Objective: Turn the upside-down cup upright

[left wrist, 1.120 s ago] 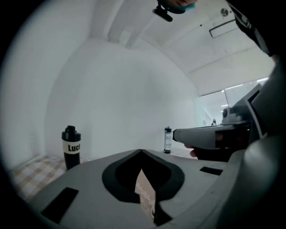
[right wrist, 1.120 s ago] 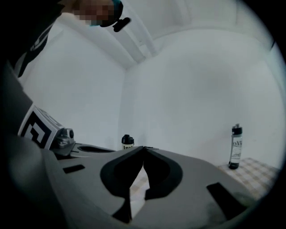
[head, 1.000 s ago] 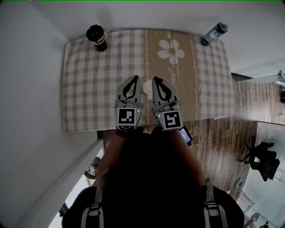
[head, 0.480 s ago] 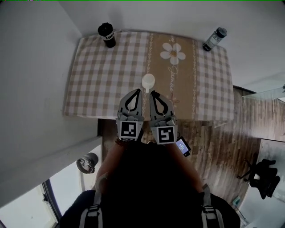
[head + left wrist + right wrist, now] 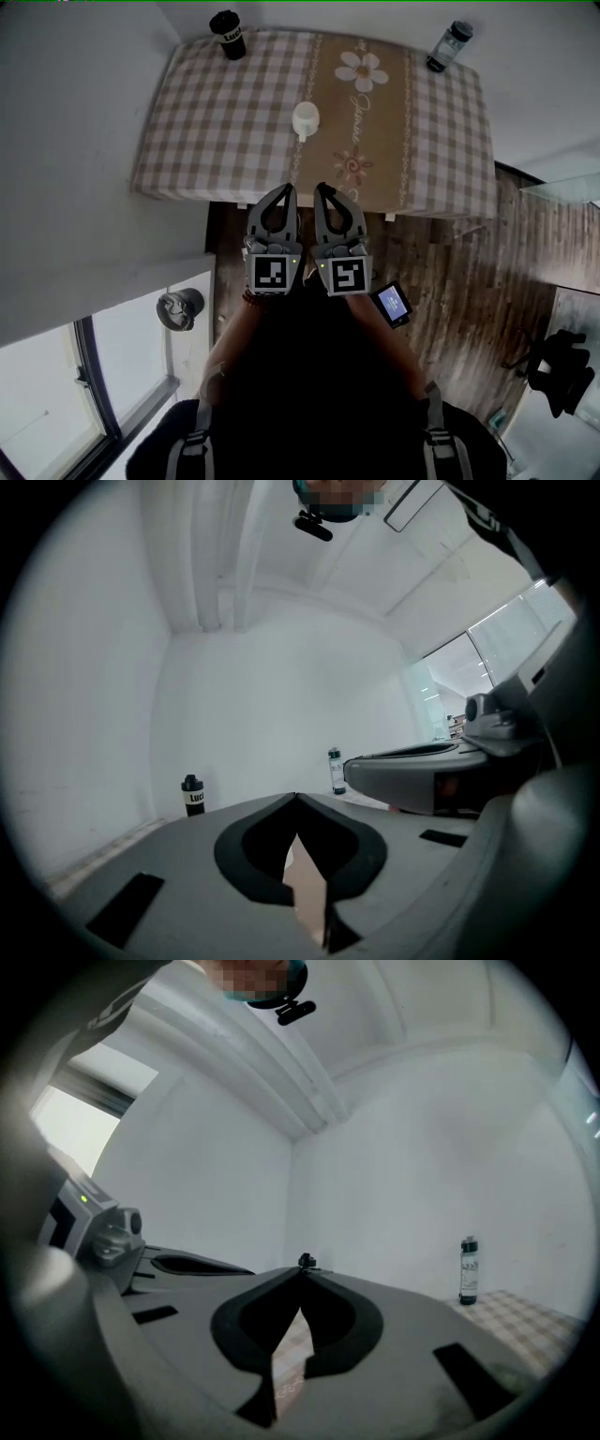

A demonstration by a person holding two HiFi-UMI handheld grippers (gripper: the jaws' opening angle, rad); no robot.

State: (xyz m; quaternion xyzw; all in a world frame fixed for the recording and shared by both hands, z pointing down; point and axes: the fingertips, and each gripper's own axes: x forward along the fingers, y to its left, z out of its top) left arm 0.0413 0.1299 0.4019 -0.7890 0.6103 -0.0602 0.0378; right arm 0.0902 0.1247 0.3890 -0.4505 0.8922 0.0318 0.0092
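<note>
You have drawn both grippers back from the table (image 5: 202, 122), the left gripper (image 5: 287, 190) and right gripper (image 5: 322, 188) each clenched shut on nothing, leaving the white cup (image 5: 306, 119) alone mid-cloth, apparently upright, so the task looks finished.

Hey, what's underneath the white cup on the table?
The white cup stands on the checked tablecloth, beside its tan flowered strip. The cloth covers the tabletop itself, so that cannot be seen.

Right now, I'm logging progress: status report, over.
Left gripper shut, empty. Right gripper shut, empty. Cup on table, ahead of both, not held. Nothing in the way.
</note>
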